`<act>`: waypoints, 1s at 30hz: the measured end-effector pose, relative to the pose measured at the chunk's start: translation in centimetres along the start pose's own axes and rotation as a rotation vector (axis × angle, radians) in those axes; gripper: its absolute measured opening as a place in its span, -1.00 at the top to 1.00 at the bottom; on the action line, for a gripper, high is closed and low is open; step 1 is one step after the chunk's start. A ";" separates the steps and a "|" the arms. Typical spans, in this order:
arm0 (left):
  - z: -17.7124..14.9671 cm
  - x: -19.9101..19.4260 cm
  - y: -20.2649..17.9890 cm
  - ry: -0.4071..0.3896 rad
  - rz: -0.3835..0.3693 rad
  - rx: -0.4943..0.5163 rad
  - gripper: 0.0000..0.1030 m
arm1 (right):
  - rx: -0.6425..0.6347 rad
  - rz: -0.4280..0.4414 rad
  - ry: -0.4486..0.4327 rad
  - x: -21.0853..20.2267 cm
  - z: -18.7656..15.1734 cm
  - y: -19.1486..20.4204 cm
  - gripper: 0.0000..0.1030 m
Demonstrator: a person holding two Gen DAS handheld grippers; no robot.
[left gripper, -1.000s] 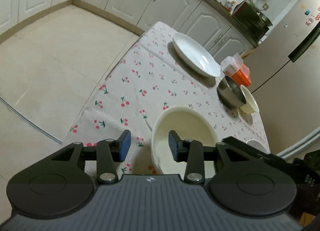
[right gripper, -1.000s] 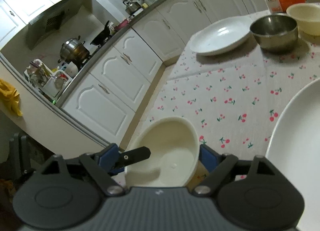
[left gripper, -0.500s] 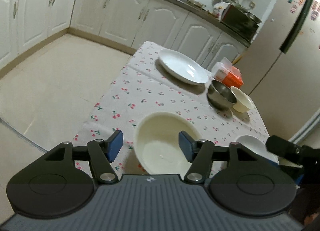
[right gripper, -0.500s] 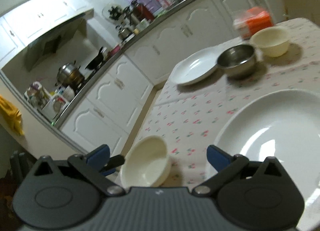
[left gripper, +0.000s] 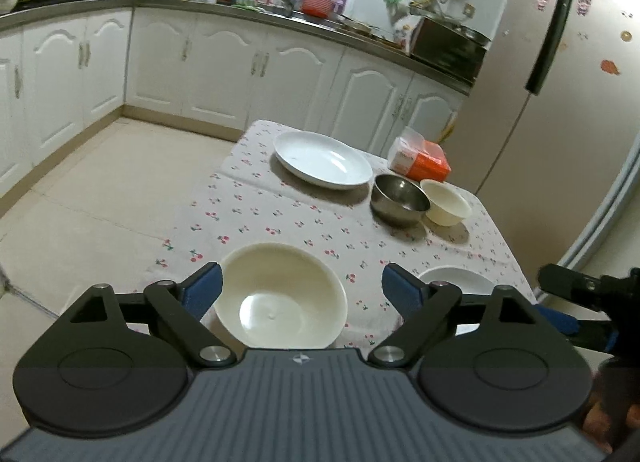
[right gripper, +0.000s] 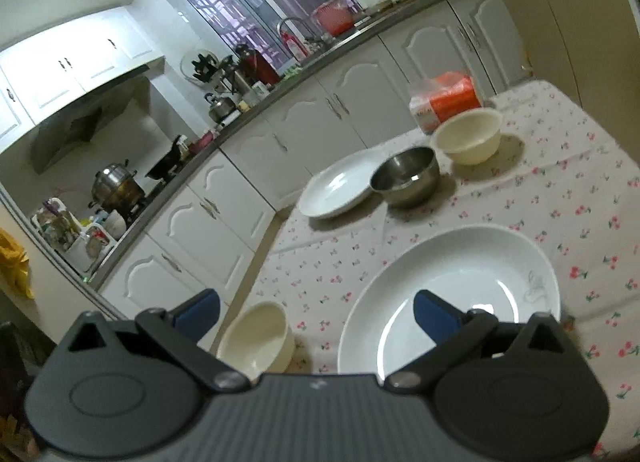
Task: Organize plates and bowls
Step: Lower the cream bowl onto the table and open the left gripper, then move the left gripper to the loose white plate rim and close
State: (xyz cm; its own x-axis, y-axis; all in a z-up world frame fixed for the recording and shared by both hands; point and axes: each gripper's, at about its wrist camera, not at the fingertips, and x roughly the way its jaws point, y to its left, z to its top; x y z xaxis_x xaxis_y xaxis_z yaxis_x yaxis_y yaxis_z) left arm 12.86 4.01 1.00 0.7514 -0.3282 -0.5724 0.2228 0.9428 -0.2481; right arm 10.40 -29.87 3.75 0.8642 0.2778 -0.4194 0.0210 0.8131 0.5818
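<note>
A large cream bowl [left gripper: 280, 298] sits upright near the table's front left corner. My left gripper [left gripper: 302, 288] hovers above and behind it. Its jaws are opening wide, and the blue pads [left gripper: 202, 288] touch nothing. My right gripper [right gripper: 316, 308] is open and empty, over the gap between that cream bowl [right gripper: 256, 338] and a big white plate [right gripper: 460, 274] at the front right. At the far end stand another white plate [left gripper: 322, 158], a steel bowl [left gripper: 400, 198] and a small cream bowl [left gripper: 444, 202].
A cherry-print cloth covers the table [right gripper: 560, 202]. An orange tissue pack [left gripper: 420, 158] lies behind the far bowls. A fridge [left gripper: 560, 102] rises along the table's right side. White cabinets [left gripper: 224, 74] and tiled floor [left gripper: 100, 190] lie to the left and beyond.
Both grippers have backed off and risen from the large cream bowl, which stays on the table. The left jaws have spread from its rim. The right view has swung toward the near plate.
</note>
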 end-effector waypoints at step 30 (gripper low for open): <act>11.9 10.1 2.1 -0.041 0.119 -0.041 -1.00 | -0.060 -0.012 -0.025 12.3 12.6 0.2 -0.98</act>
State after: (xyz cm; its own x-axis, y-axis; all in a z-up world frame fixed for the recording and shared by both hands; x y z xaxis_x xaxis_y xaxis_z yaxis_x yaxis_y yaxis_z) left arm 28.32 3.35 4.00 0.7959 -0.2105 -0.5677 0.1057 0.9715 -0.2120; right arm 27.37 -32.73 7.47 0.8766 0.2555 -0.4079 0.0019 0.8456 0.5339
